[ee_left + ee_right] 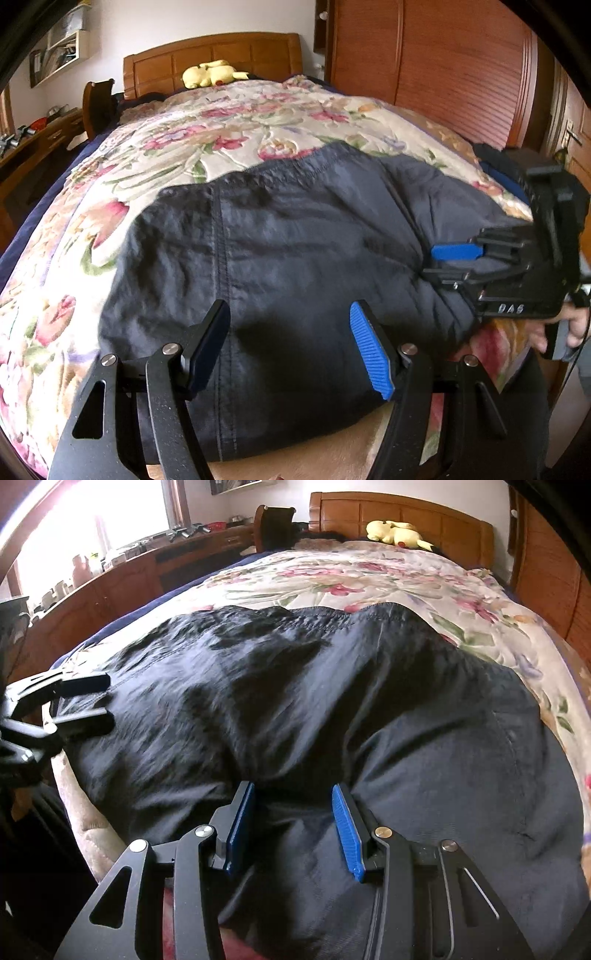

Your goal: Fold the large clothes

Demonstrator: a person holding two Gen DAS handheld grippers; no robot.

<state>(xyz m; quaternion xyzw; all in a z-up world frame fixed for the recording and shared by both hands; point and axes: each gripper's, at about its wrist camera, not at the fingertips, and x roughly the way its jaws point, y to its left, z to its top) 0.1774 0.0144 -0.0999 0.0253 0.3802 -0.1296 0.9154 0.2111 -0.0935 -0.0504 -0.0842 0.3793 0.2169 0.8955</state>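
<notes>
A large dark navy garment point(280, 258) lies spread on the floral quilt of the bed; its gathered elastic edge points toward the headboard. It also fills the right wrist view point(332, 709). My left gripper point(288, 343) is open, its jaws wide apart just above the garment's near edge, holding nothing. My right gripper point(293, 823) is open, with a raised fold of the fabric lying between its jaws. In the left wrist view the right gripper point(439, 262) sits at the garment's right side. In the right wrist view the left gripper point(99, 701) is at the garment's left edge.
The floral quilt point(229, 125) covers the bed. A yellow plush toy point(210, 74) lies by the wooden headboard point(214, 55). A wooden wardrobe point(436, 62) stands right of the bed. A wooden desk with clutter point(122, 572) runs along the left under a bright window.
</notes>
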